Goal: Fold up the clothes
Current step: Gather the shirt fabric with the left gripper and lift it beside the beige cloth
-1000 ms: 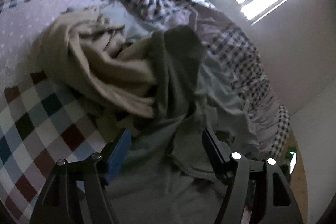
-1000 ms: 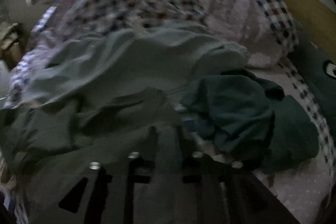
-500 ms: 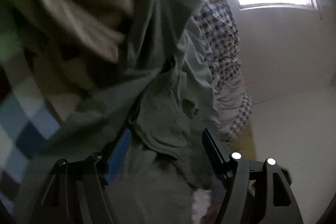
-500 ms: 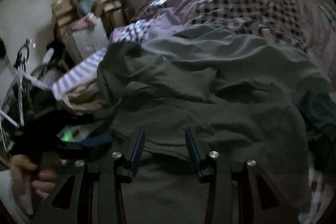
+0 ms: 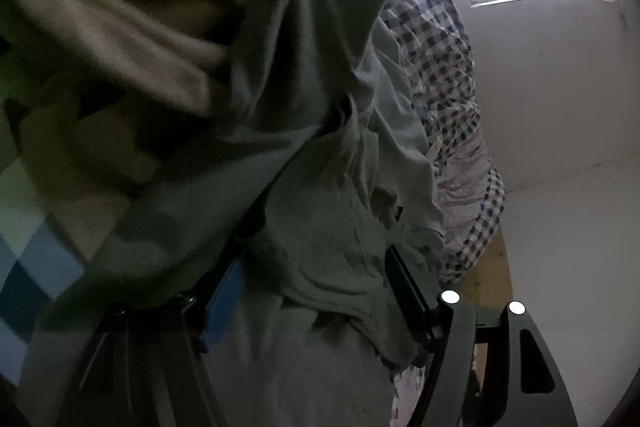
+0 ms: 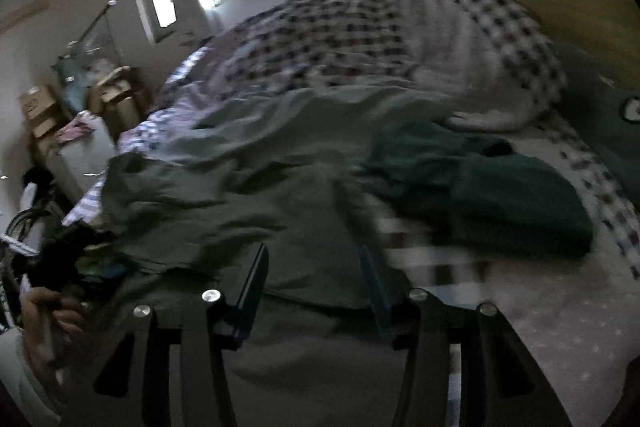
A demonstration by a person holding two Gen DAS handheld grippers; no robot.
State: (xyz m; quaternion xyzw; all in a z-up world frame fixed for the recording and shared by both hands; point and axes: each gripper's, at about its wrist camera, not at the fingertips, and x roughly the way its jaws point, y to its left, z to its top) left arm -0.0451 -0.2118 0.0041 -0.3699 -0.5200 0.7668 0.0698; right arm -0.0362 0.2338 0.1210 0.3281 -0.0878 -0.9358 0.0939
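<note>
Both hand-held grippers (image 5: 316,291) over green garment (image 6: 224,219).

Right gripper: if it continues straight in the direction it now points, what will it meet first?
Most likely the grey-green garment spread on the bed. The right gripper, its jaws opening with that cloth lying between them, points down onto it. Depth is unclear, but nothing else appears in the way.
</note>
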